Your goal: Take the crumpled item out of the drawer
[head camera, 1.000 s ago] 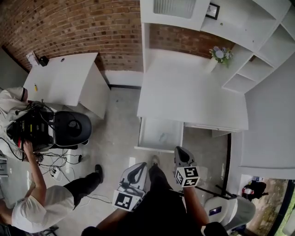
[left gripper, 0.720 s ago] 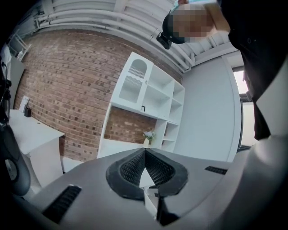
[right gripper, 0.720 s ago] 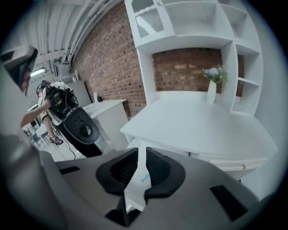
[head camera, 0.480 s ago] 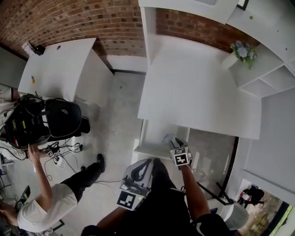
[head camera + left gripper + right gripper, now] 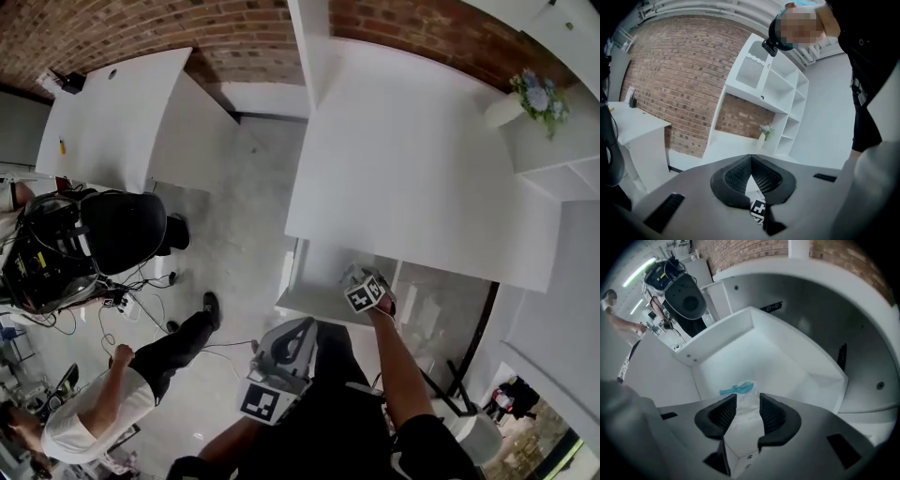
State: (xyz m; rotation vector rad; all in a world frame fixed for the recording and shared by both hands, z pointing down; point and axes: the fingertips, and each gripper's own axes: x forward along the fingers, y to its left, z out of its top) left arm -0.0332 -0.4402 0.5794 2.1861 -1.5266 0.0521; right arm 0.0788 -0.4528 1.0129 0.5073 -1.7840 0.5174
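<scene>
— Where is our crumpled item [image 5: 736, 390]?
— We see it on the floor of the open drawer [image 5: 787, 364], which is pulled out from under the white bench [image 5: 412, 159]. It is white with a teal scrap at one end.
— And our right gripper [image 5: 747, 398]?
— We point it down into the drawer. Its jaws have just been opening and stand spread, with the item showing in the gap and no pad pressing it.
— Our left gripper [image 5: 751, 158]?
— Close by our body, jaws pressed together on nothing.

office: brick wall [image 5: 141, 33], white desk [image 5: 412, 159], swivel chair [image 5: 122, 230]
</scene>
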